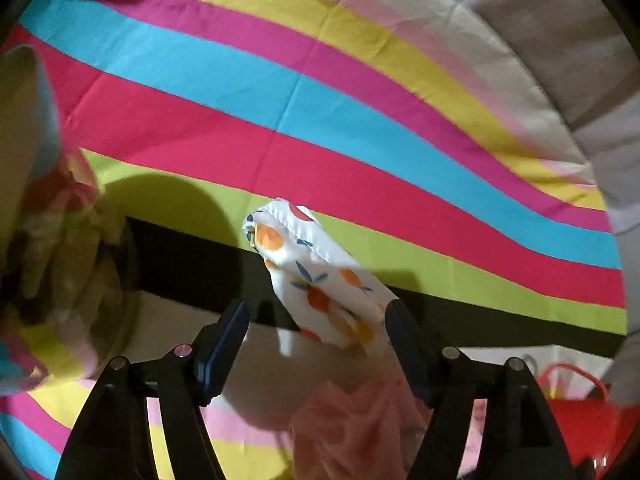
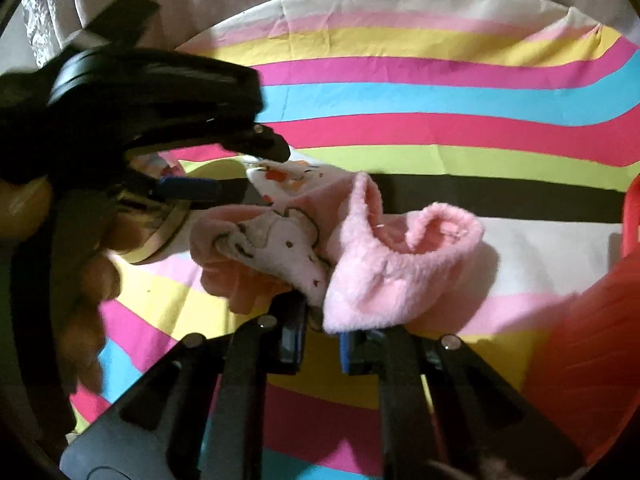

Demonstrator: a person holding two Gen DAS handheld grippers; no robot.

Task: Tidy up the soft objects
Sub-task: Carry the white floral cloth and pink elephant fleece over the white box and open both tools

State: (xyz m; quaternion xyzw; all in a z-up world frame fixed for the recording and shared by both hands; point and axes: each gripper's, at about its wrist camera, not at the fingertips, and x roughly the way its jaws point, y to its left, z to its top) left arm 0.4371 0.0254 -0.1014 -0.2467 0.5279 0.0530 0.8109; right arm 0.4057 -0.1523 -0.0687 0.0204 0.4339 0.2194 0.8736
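A white cloth with an orange fruit print (image 1: pixel 316 276) hangs between the fingers of my left gripper (image 1: pixel 316 332), brushing the right-hand finger (image 1: pixel 404 340); the jaws stand wide apart, not pressing it. Below it lies a fluffy pink garment (image 1: pixel 352 424). In the right wrist view that pink garment (image 2: pixel 400 264) is heaped on the striped sheet with a white patterned cloth (image 2: pixel 280 248) tucked into it. My right gripper (image 2: pixel 320 340) is shut on the heap's near edge. The left gripper (image 2: pixel 248 168) reaches in from the left over the fruit-print cloth (image 2: pixel 288 174).
A bright striped sheet (image 1: pixel 320 120) covers the surface, with pale quilted fabric (image 1: pixel 560 40) behind it. A red basket (image 2: pixel 592 340) stands at the right. At the left a round container (image 1: pixel 60 248) holds crumpled cloths. A hand (image 2: pixel 92 272) grips the left gripper.
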